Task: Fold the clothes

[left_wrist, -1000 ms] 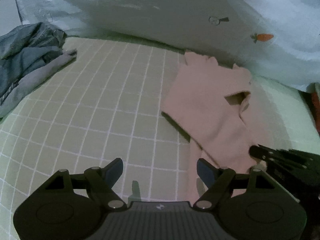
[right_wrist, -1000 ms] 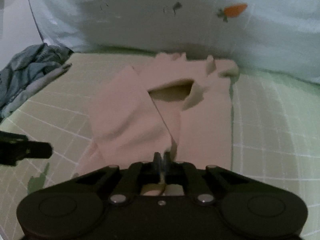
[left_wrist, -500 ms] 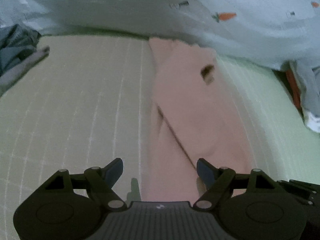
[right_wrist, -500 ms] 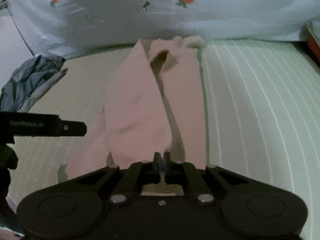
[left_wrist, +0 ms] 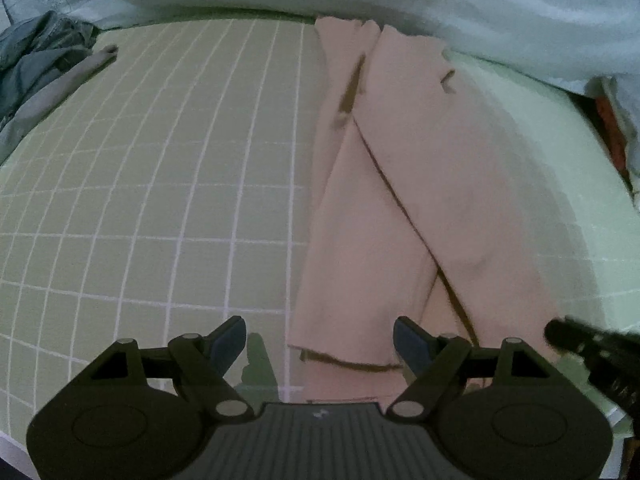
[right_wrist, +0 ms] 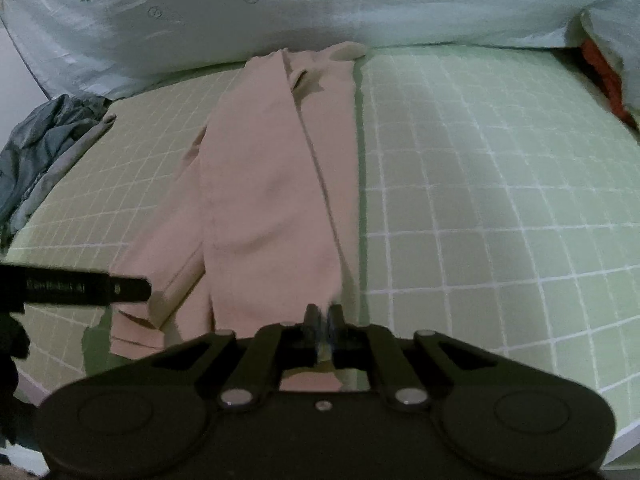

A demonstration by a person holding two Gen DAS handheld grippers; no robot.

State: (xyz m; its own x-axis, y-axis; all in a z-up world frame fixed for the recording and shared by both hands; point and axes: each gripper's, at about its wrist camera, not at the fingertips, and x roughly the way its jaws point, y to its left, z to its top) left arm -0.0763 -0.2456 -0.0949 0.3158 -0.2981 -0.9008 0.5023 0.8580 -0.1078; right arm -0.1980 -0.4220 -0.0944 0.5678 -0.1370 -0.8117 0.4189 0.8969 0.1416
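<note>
A pink garment [left_wrist: 404, 184] lies stretched long on the green checked bed sheet [left_wrist: 160, 184], one half folded over the other along its length. It also shows in the right wrist view [right_wrist: 264, 200]. My left gripper [left_wrist: 320, 344] is open and empty, its fingers either side of the garment's near hem. My right gripper [right_wrist: 323, 322] is shut on the near right corner of the pink garment. The left gripper shows as a dark bar [right_wrist: 80, 290] at the left of the right wrist view.
A crumpled grey-blue heap of clothes [right_wrist: 44, 148] lies at the far left of the bed. A pale blue quilt with carrot prints [right_wrist: 320, 4] bunches along the far side. Something red [right_wrist: 604, 72] sits at the far right edge.
The garment's folded half has been drawn flat and straight toward me; the open gap in it has closed. Both grippers have come back to the near hem. The right gripper stays shut on the cloth.
</note>
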